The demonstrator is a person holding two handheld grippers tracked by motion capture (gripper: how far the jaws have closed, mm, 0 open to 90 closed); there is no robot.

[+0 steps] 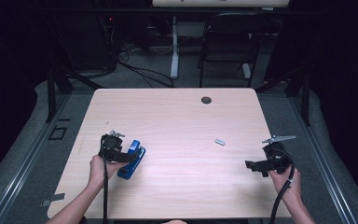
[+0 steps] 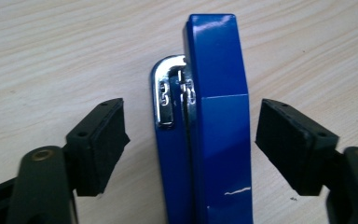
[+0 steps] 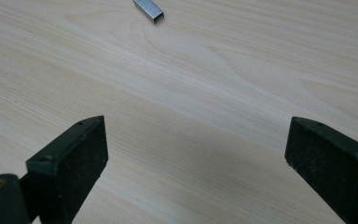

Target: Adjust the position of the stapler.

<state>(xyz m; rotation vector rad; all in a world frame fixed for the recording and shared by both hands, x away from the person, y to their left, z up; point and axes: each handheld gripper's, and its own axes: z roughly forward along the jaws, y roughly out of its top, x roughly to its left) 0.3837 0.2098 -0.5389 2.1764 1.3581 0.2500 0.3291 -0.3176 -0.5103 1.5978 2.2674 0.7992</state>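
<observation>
A blue stapler [image 1: 133, 158] lies on the light wooden table [image 1: 177, 126] at the left. In the left gripper view the stapler [image 2: 214, 140] lies on its side between the two black pads, its metal staple channel [image 2: 170, 95] showing. A gap remains on each side of it, so my left gripper [image 2: 191, 144] is open around it; in the high view the left gripper [image 1: 114, 149] sits just left of the stapler. My right gripper [image 1: 256, 165] hovers at the table's right, and in its own view the right gripper [image 3: 196, 154] stands open over bare wood.
A small strip of staples [image 1: 220, 141] lies right of the table's middle, and the same staple strip [image 3: 148, 9] lies ahead of the right gripper. A dark round grommet [image 1: 206, 100] sits near the far edge. A chair [image 1: 228, 42] and cables stand beyond the table.
</observation>
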